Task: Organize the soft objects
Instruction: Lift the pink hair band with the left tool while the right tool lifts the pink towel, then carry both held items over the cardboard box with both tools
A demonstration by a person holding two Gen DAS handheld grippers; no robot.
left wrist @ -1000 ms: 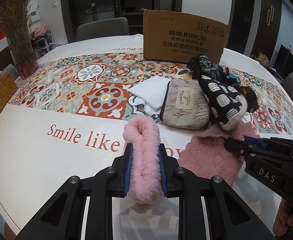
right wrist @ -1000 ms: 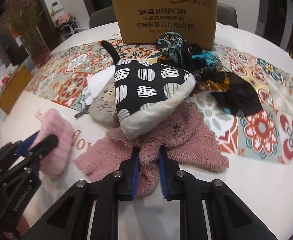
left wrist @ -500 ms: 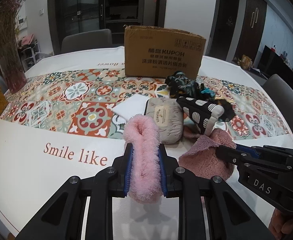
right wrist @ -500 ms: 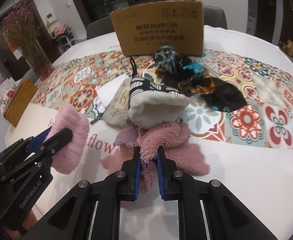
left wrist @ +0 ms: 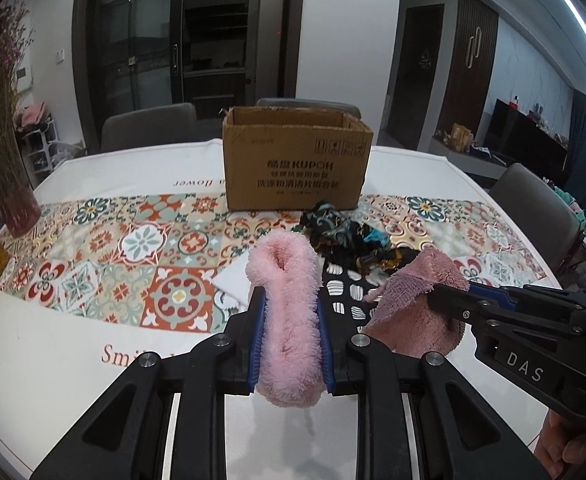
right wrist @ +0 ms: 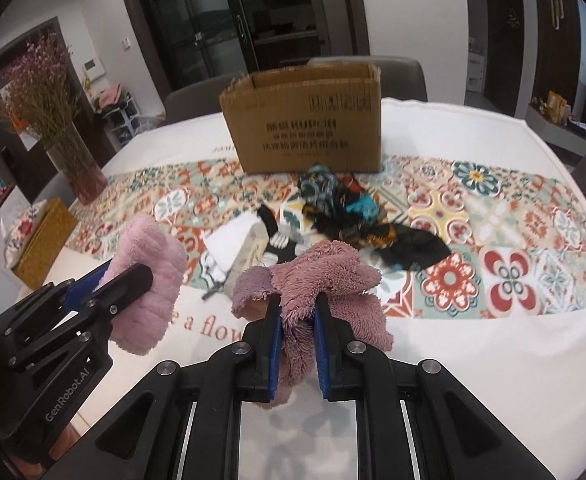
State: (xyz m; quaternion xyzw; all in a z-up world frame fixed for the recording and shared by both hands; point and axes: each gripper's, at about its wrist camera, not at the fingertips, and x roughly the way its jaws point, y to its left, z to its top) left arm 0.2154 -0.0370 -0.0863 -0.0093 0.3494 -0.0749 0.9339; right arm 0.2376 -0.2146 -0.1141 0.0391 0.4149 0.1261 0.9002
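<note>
My left gripper (left wrist: 289, 300) is shut on a light pink fluffy piece (left wrist: 289, 320) and holds it above the table; it also shows in the right wrist view (right wrist: 145, 288). My right gripper (right wrist: 297, 304) is shut on a dusty pink plush cloth (right wrist: 325, 276), lifted off the table, also seen in the left wrist view (left wrist: 417, 312). An open cardboard box (left wrist: 297, 168) stands at the back of the table. A black-and-white patterned pouch (left wrist: 345, 288), a dark patterned scarf (right wrist: 345, 208) and a white cloth (right wrist: 233, 244) lie on the tiled runner.
A glass vase of dried flowers (right wrist: 73, 160) and a woven yellow box (right wrist: 45, 244) stand at the left. Grey chairs (left wrist: 149, 128) ring the round table (right wrist: 493, 360). A beige pouch (right wrist: 253, 248) lies beside the white cloth.
Both grippers have risen with their cloths. The dusty pink cloth has come fully off the table and the patterned pouch that rested on it has dropped back onto the runner.
</note>
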